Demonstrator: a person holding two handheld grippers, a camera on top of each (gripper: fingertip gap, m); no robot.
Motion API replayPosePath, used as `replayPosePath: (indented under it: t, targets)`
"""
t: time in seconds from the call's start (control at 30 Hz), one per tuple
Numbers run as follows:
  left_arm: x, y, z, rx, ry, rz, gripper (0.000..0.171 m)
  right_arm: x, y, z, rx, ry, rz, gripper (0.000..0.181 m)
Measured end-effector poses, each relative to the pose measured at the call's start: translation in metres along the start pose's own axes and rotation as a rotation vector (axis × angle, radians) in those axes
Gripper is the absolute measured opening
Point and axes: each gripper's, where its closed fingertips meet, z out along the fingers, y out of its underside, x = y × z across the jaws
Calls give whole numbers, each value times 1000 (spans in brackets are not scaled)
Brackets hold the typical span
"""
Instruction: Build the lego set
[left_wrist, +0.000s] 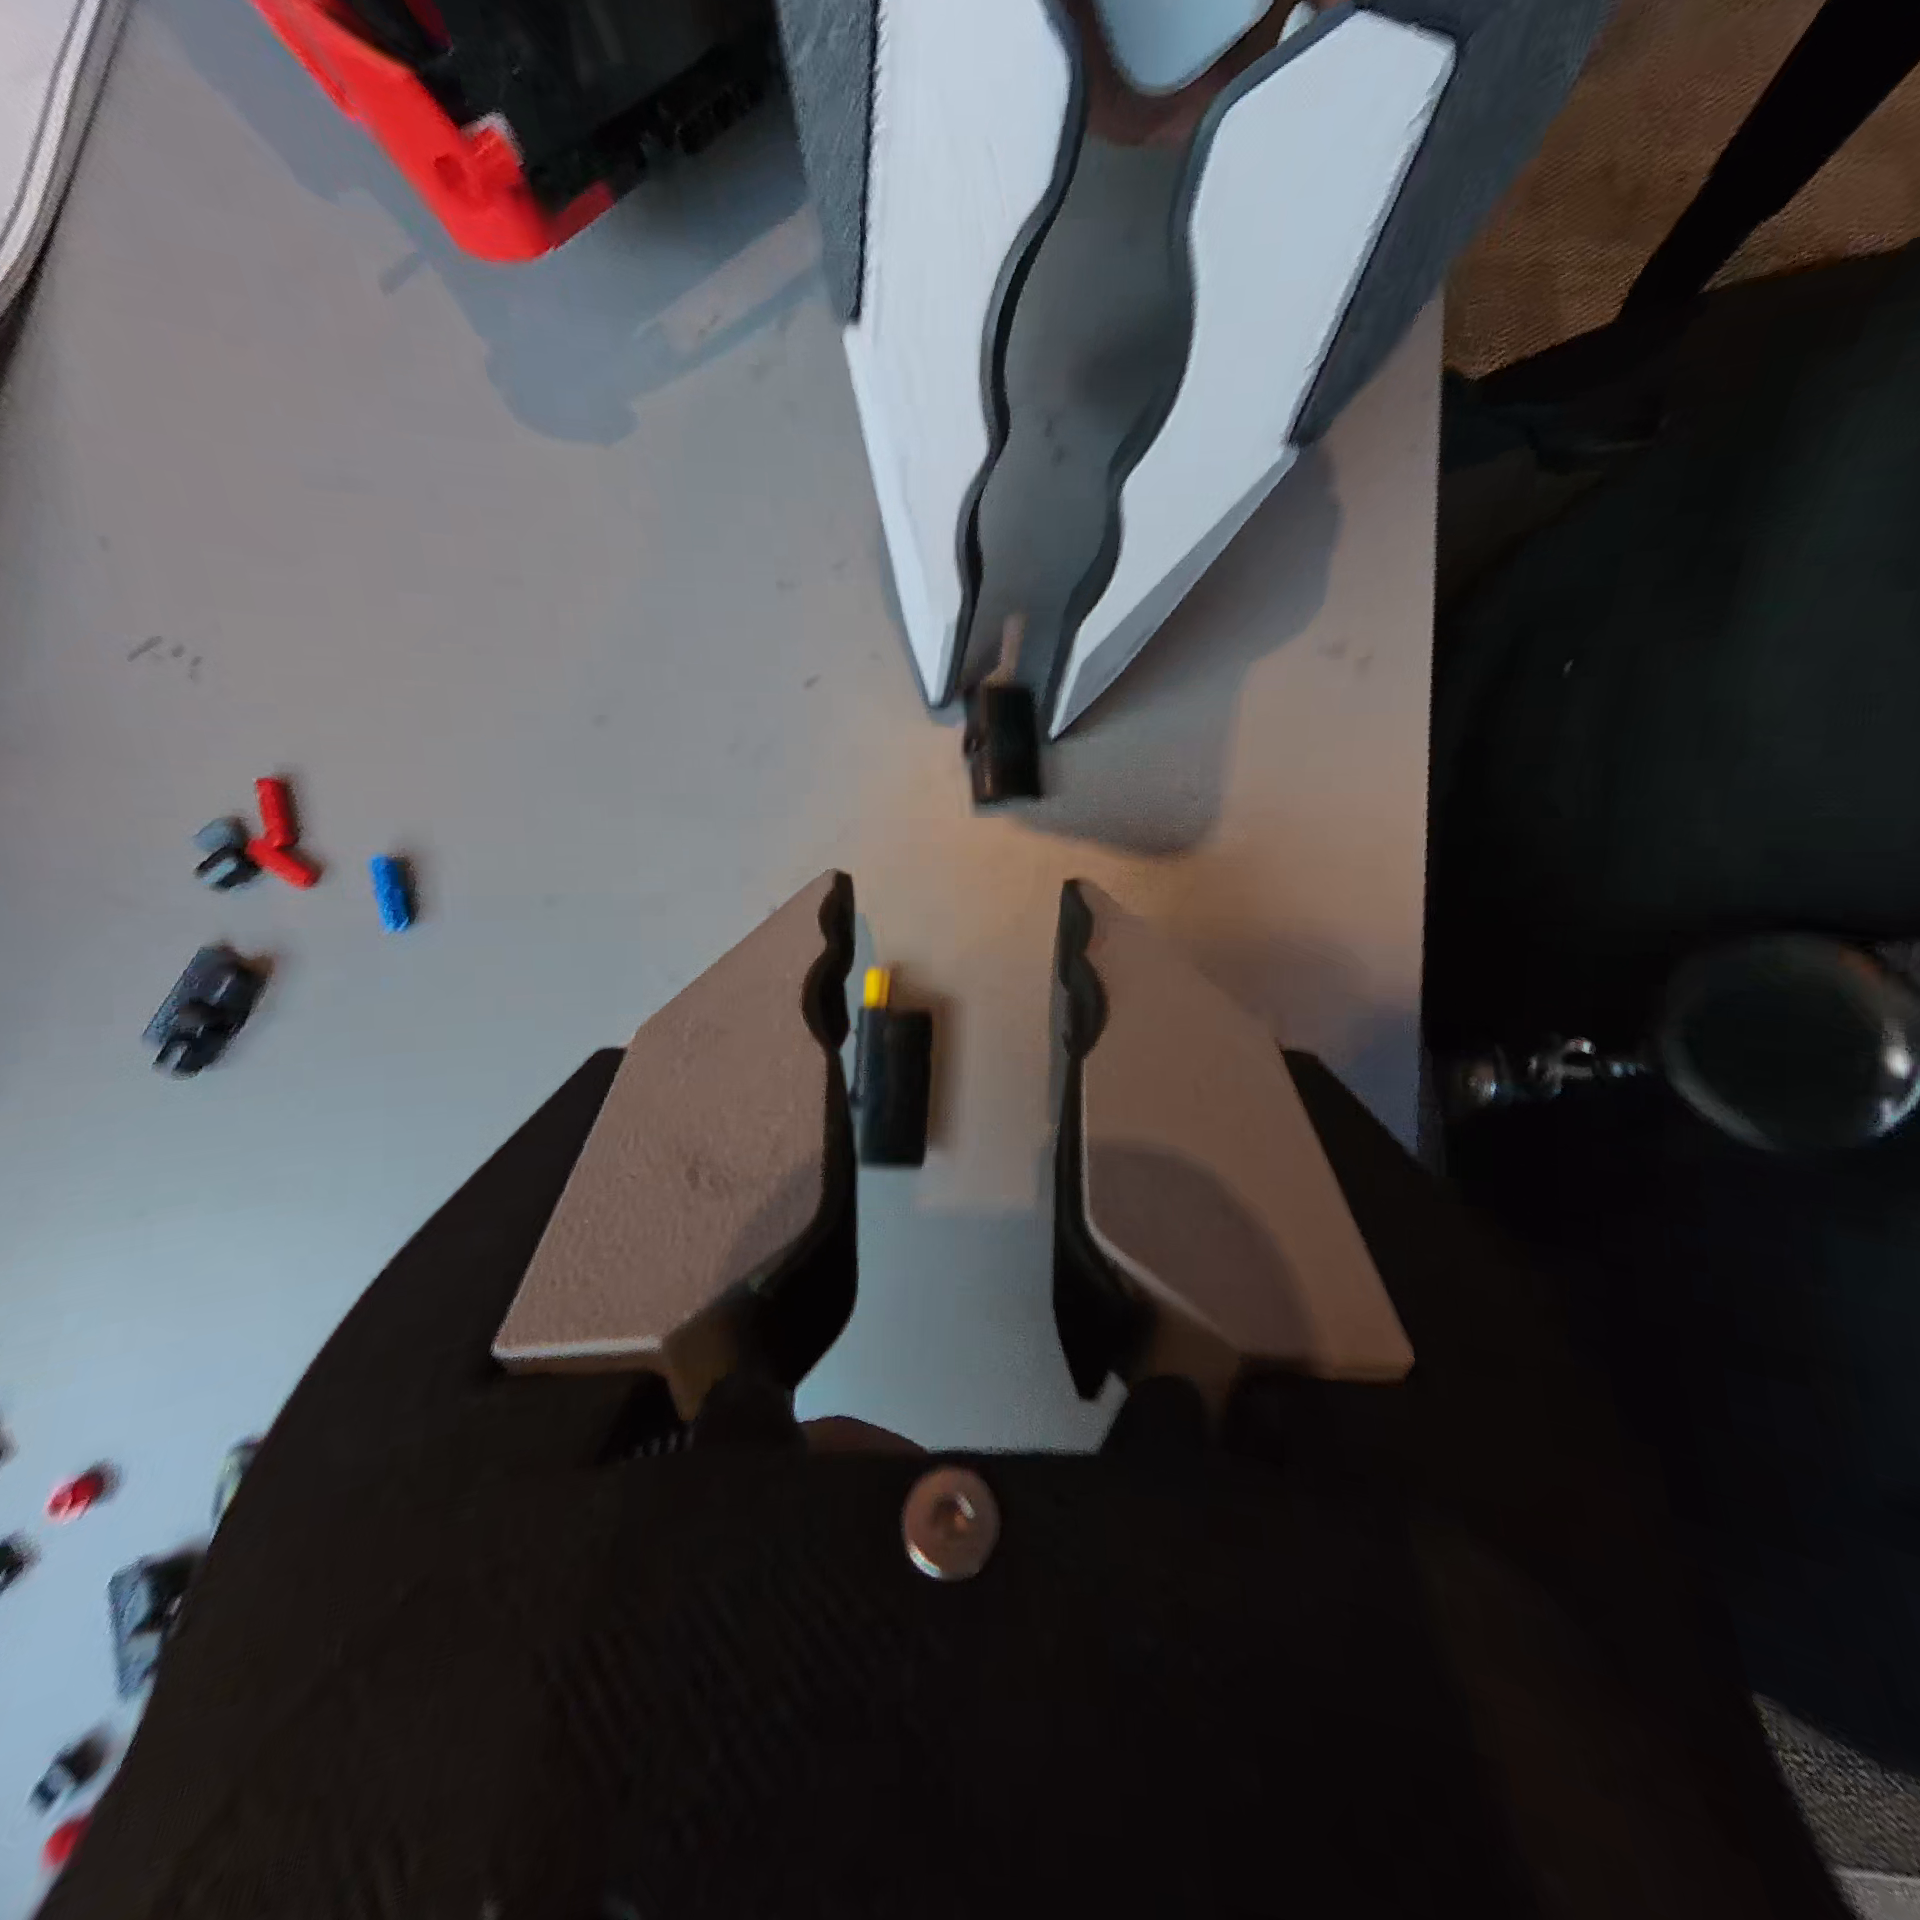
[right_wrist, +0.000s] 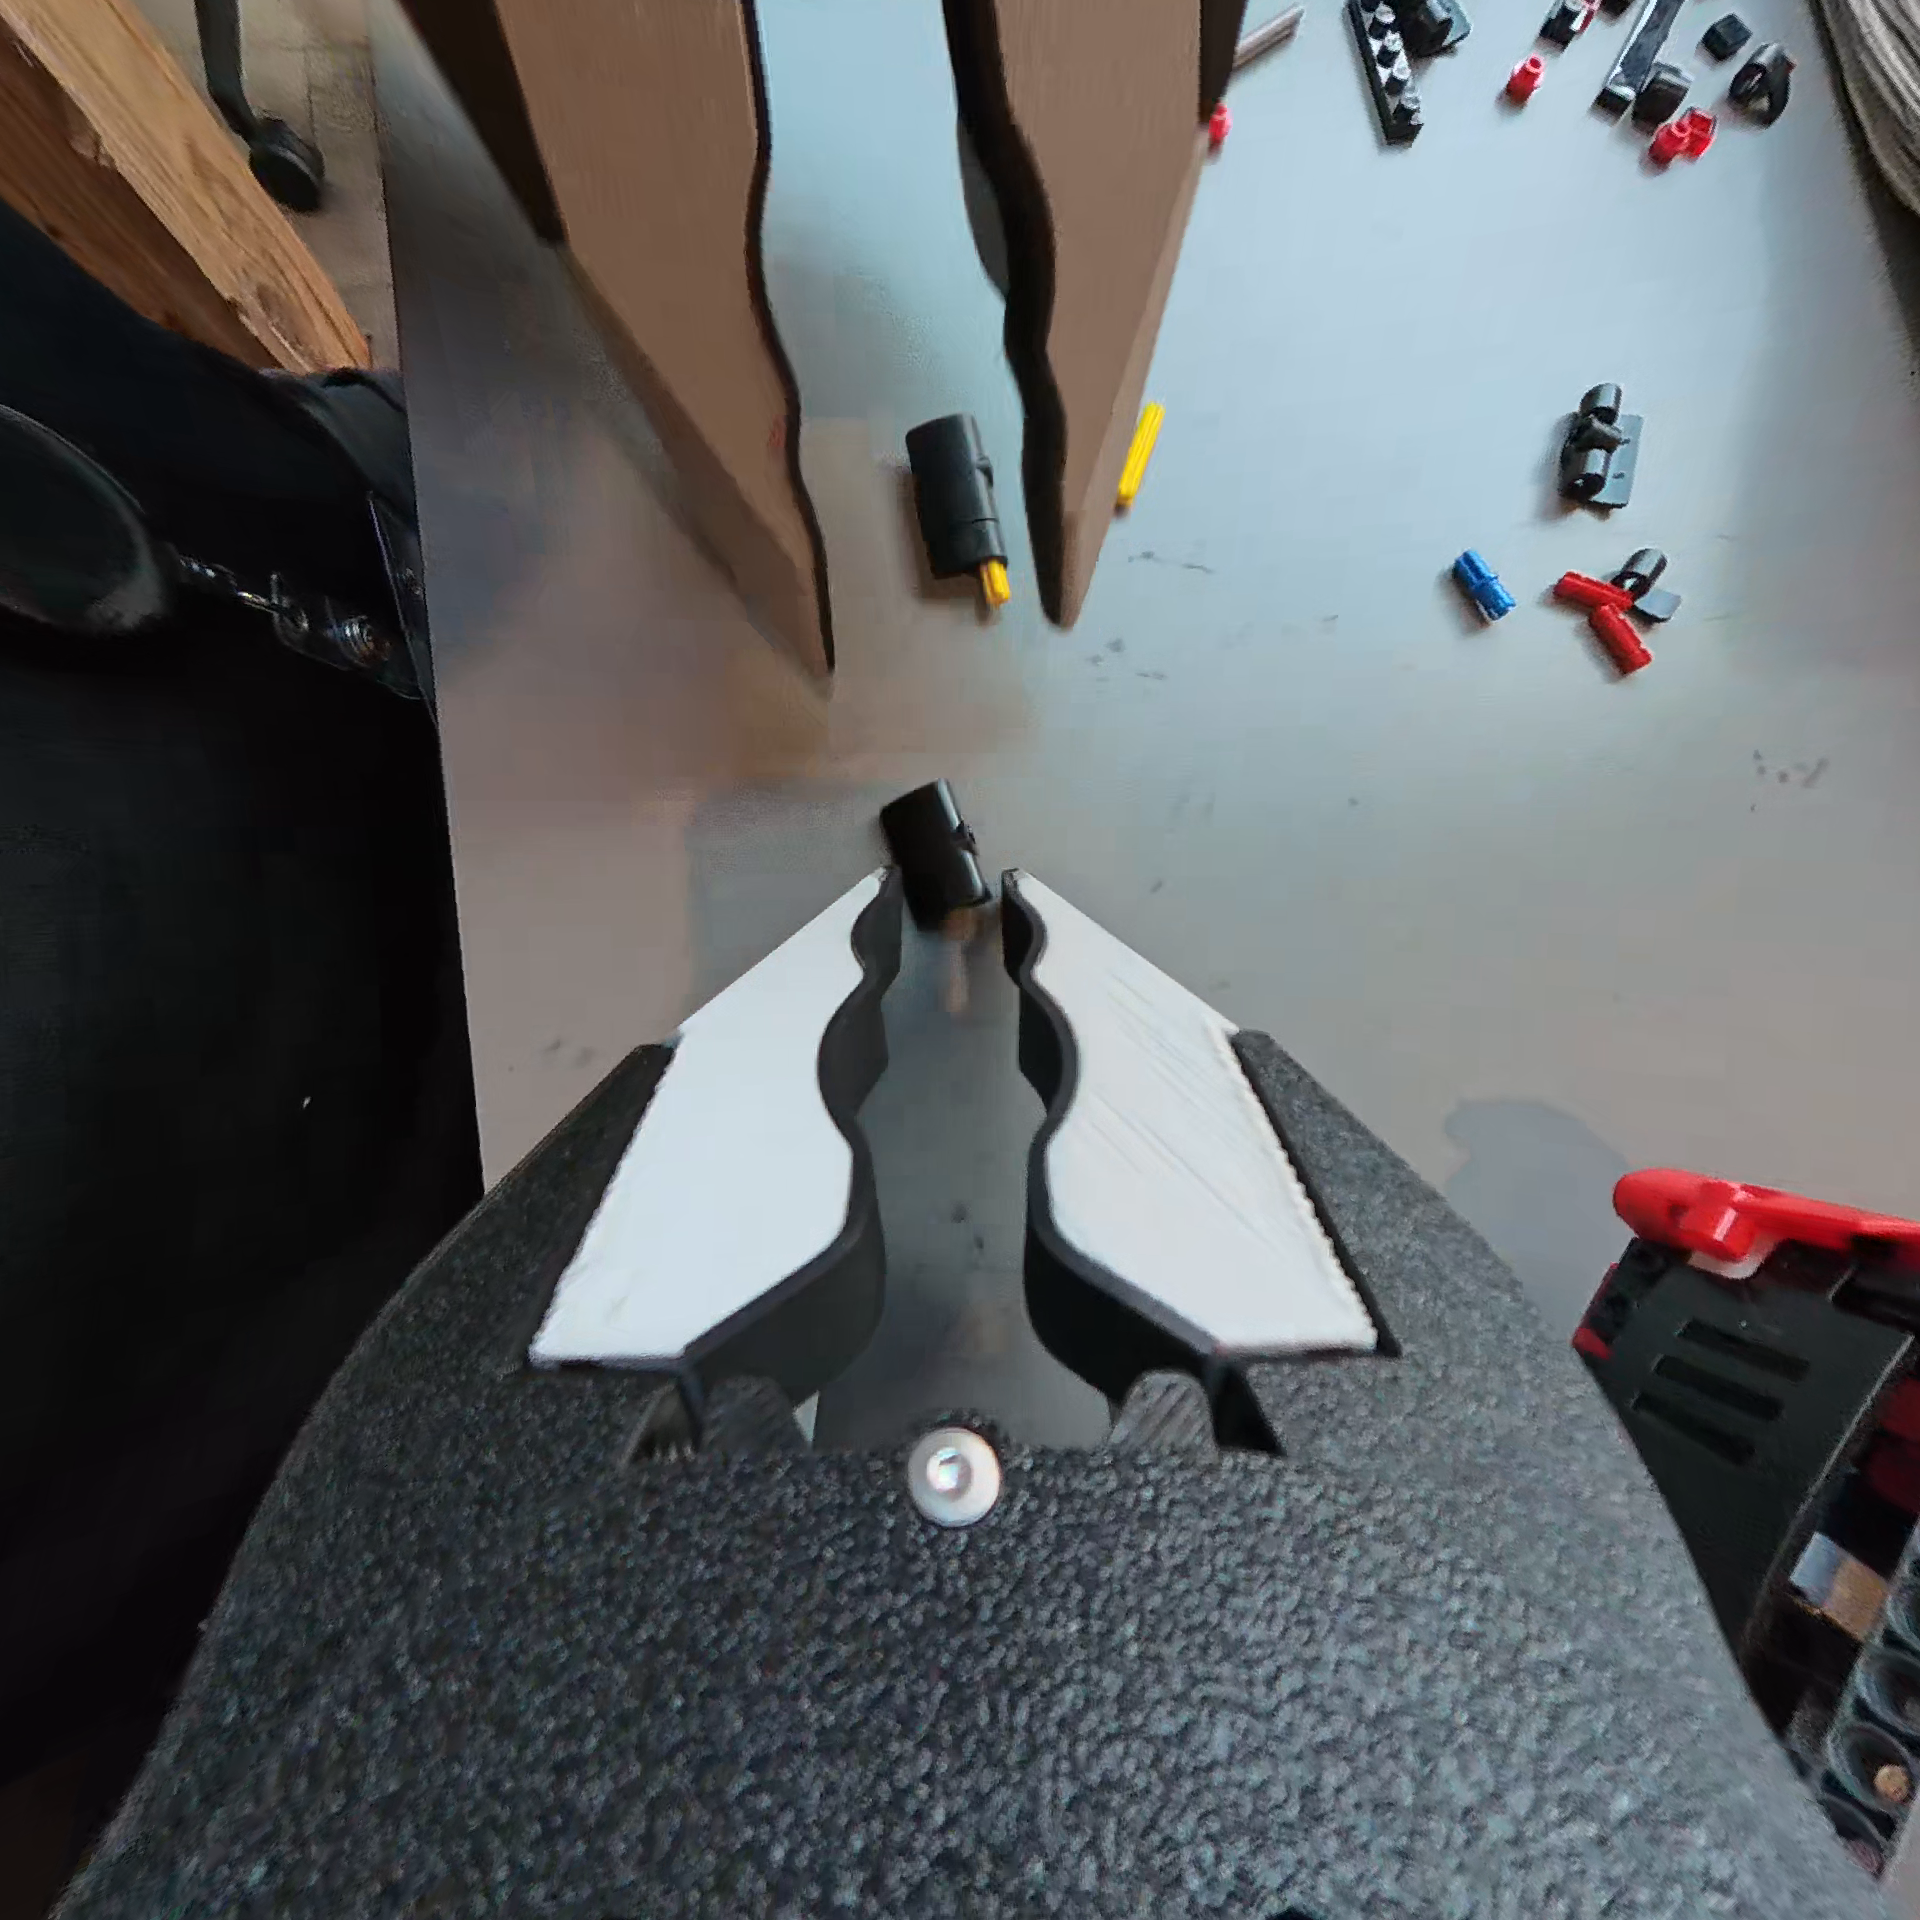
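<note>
Presently, both grippers sit over small connectors: left gripper (left_wrist: 956, 904) jaws open around the black-and-yellow piece (left_wrist: 891, 1081); right gripper (right_wrist: 945, 883) jaws, slightly parted, frame the black piece (right_wrist: 935, 844). Next, seemingly: closing squarely.

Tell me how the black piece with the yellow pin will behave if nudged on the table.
The black piece looks rounded, so it may roll sideways. It is small, hard plastic, probably light and stiff. The yellow pin sticking out could make it pivot.
</note>
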Motion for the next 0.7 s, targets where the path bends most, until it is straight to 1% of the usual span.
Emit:
replayPosePath:
  t: [0.1,0.17,0.23,0.3,0.37,0.57,0.7]
  targets:
    - [-14,25,-13,-79,-72,3,36,-2,-2,2,7,-11,-10,21]
    - [-16,36,-16,-105,-74,-6,36,-2,-4,3,18,-27,-4,21]
    - [-17,43,-17,-116,-66,-18,31,-5,-4,4,22,-61,8,16]
    - [-14,43,-16,-98,-40,-22,19,-5,-4,4,28,-71,16,16]
    - [-12,41,-15,-78,-25,-27,13,-4,-5,5,36,-76,36,15]
    - [-9,35,-10,-57,0,-1,13,1,-9,9,53,-49,45,15]
    - [-2,30,-6,-59,31,47,13,0,-10,10,62,-75,66,15]
